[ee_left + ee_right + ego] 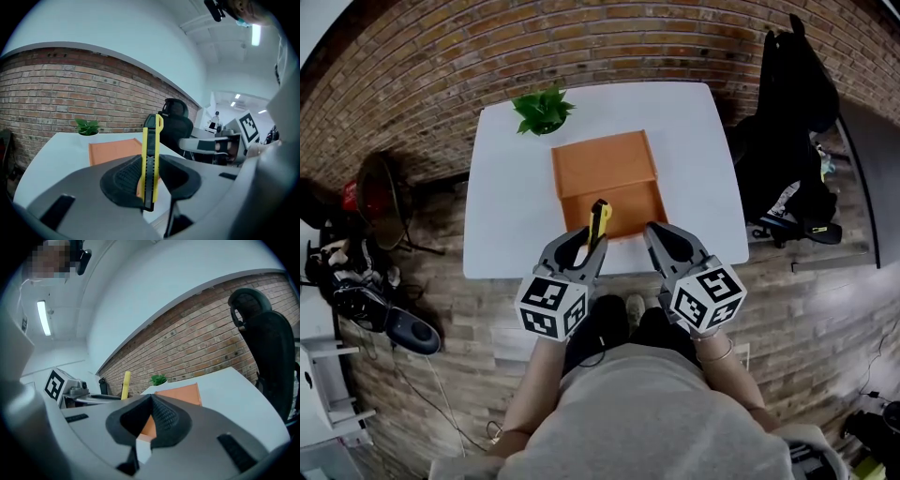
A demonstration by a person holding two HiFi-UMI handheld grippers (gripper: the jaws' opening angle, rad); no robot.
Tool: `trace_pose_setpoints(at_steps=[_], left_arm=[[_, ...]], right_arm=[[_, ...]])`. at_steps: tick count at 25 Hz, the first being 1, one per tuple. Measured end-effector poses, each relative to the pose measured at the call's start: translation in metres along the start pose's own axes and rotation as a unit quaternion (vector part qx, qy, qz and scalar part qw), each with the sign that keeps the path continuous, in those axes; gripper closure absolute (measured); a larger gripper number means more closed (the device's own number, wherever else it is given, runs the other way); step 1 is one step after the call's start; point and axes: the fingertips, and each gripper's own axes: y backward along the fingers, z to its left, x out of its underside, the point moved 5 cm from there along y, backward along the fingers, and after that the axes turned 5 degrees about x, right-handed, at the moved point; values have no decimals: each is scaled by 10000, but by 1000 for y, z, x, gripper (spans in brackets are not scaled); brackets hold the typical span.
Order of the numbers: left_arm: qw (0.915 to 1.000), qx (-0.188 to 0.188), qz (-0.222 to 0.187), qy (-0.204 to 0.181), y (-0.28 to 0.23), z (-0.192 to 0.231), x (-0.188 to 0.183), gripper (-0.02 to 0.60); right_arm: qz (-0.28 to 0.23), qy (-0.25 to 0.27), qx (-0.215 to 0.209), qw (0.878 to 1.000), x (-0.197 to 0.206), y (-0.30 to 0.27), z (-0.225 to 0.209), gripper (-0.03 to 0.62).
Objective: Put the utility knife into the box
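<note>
left tool (583,247) is clamped tight on the yellow-and-black utility knife (150,161). its jaws pinch the lower half, so the knife stands up between them, tip poking out over the near edge of the orange box (607,169). right tool (150,398) hangs just beside it at the box's near right corner, jaws pressed together with nothing between them. the box sits in the middle of the white counter (502,220), a little green plant (542,110) behind it at the far left, a black chair (792,112) off to the right.
</note>
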Motion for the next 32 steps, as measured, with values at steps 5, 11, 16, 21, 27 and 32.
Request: trace_pose_setpoints(at_steps=[5, 11, 16, 21, 27, 32], left_arm=[[9999, 35, 156, 14, -2, 12, 2, 468], [9986, 162, 397, -297, -9, 28, -1, 468], [9951, 285, 641, -700, -23, 43, -5, 468], [9927, 488, 779, -787, -44, 53, -3, 468], [9750, 735, 1617, -1334, -79, 59, 7, 468], [9538, 842, 2228, -1832, -105, 64, 17, 468]], right_arm=[[59, -140, 114, 9998, 6, -5, -4, 595], [37, -277, 413, 9988, 7, -15, -13, 595], [148, -406, 655, 9969, 15, -18, -20, 595], [337, -498, 893, 9942, 27, -21, -31, 595], [403, -608, 1091, 9914, 34, -25, -45, 595], [442, -710, 1230, 9889, 41, -29, -57, 595]])
